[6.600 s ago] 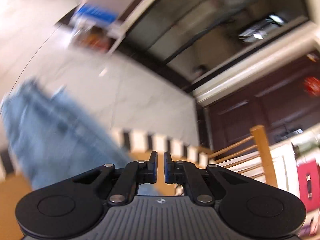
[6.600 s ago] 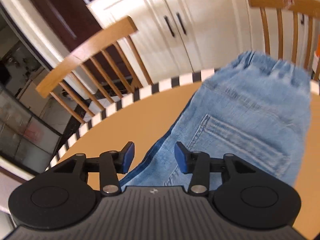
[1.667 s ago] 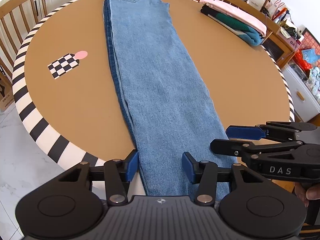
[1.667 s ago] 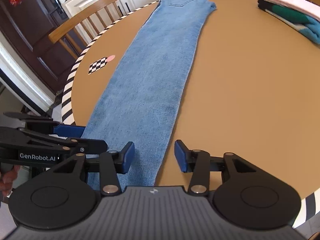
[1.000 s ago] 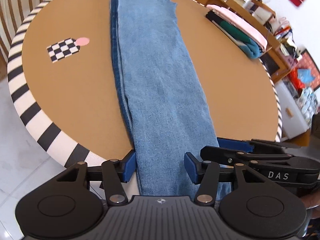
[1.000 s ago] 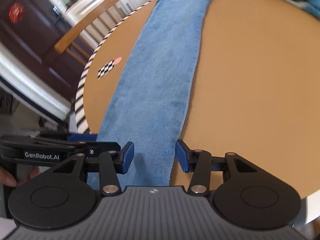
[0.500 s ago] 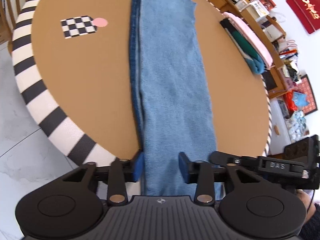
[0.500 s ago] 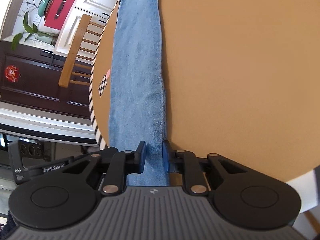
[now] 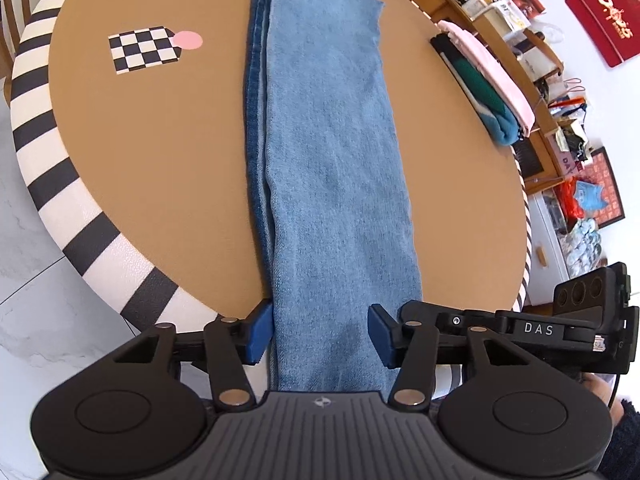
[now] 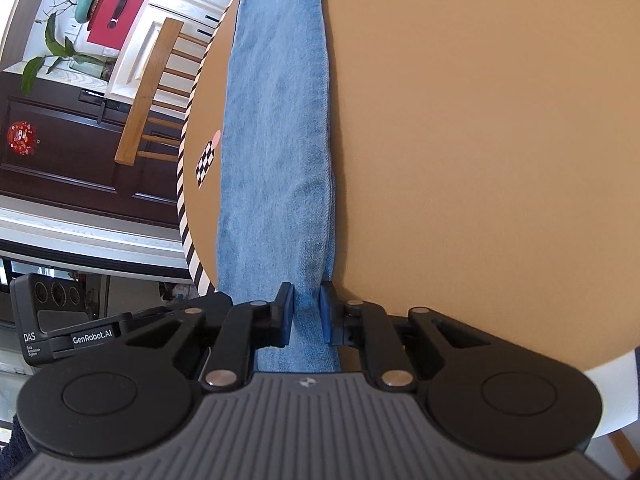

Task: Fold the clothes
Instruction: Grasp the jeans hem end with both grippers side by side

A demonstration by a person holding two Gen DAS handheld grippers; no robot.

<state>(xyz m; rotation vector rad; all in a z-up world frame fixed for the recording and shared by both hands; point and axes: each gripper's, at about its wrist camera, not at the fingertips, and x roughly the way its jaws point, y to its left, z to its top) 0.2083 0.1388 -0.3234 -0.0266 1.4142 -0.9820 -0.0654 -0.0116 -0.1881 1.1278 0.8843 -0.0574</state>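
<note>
Round brown table [image 9: 160, 184] with a black-and-white striped rim, dining room around it, a wooden chair [image 10: 148, 92] and dark door on the far left. Jeans [image 9: 332, 152] lie lengthwise down the middle of the table, already folded leg on leg, waist at the far end, hems hanging over the near rim, probably so the hems can be taken from the edge and carried toward the waist. Left gripper [image 9: 318, 334] is spread wide, its fingers straddling the near leg end, holding nothing yet. Right gripper [image 10: 306, 312] is nearly closed around the right edge of the hem; denim sits between the fingers, likely pinched, though pad contact is hard to confirm. Jeans look light blue, flat and smooth, with a darker seam strip along the left edge and a back pocket at the far end. Checkered card [image 9: 144, 50] sits left of them, folded clothes [image 9: 488, 92] far right.
</note>
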